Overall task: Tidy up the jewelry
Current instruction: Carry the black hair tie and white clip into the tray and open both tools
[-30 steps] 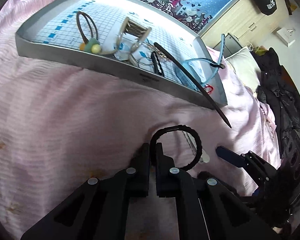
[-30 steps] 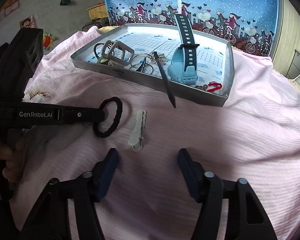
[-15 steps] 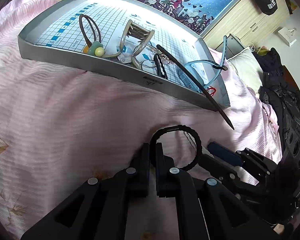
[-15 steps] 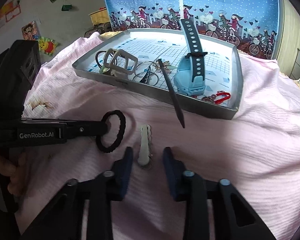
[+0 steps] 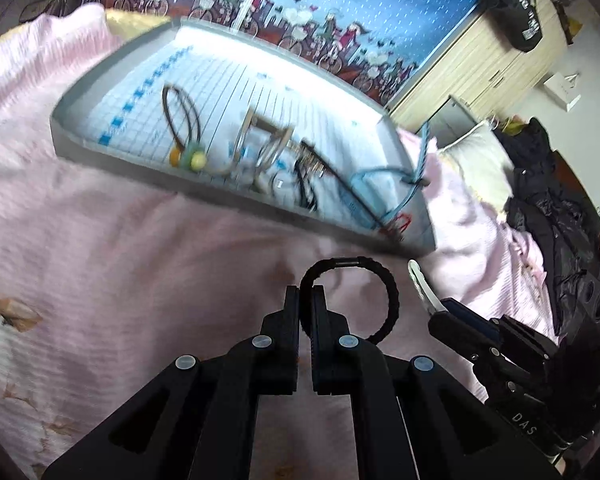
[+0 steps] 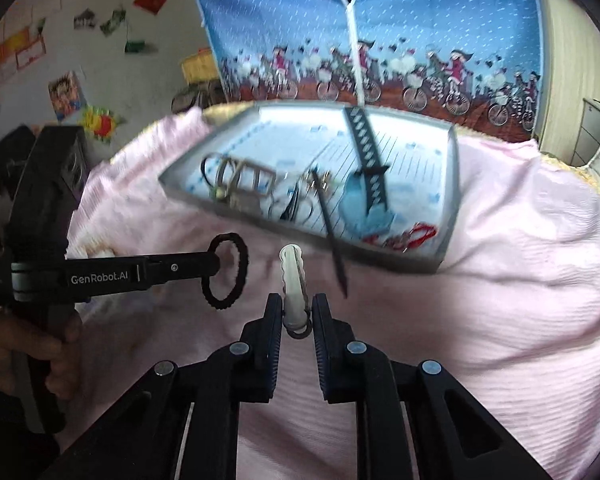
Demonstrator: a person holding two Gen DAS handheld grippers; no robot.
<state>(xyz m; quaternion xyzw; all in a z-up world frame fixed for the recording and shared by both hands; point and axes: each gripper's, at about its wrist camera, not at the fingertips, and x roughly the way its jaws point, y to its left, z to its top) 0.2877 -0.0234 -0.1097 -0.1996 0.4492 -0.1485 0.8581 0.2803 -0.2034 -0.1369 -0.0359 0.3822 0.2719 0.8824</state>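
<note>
My left gripper (image 5: 306, 294) is shut on a black hair tie (image 5: 384, 280), which hangs as a ring to the right of its tips; the same hair tie (image 6: 236, 276) shows in the right wrist view. My right gripper (image 6: 296, 306) is shut on the near end of a white hair clip (image 6: 294, 276), lifted above the pink bedspread. The white clip (image 5: 422, 286) sticks out of the right gripper in the left wrist view. Beyond both lies the grey tray (image 6: 446, 236) with a blue watch (image 6: 366, 204), a red bracelet (image 6: 414, 236), a black stick (image 6: 332, 232) over its front rim, rings and clips.
The pink bedspread (image 6: 520, 280) covers the whole bed around the tray (image 5: 140, 156). A blue curtain (image 6: 380, 20) hangs behind. A hand (image 6: 24, 344) holds the left gripper's handle. Dark clothes (image 5: 556, 216) and a wooden cabinet (image 5: 480, 64) are to the right.
My right gripper closed from wide open onto the white hair clip and lifted it off the bedspread. The left gripper kept hold of the hair tie and both views tilted up toward the tray.
</note>
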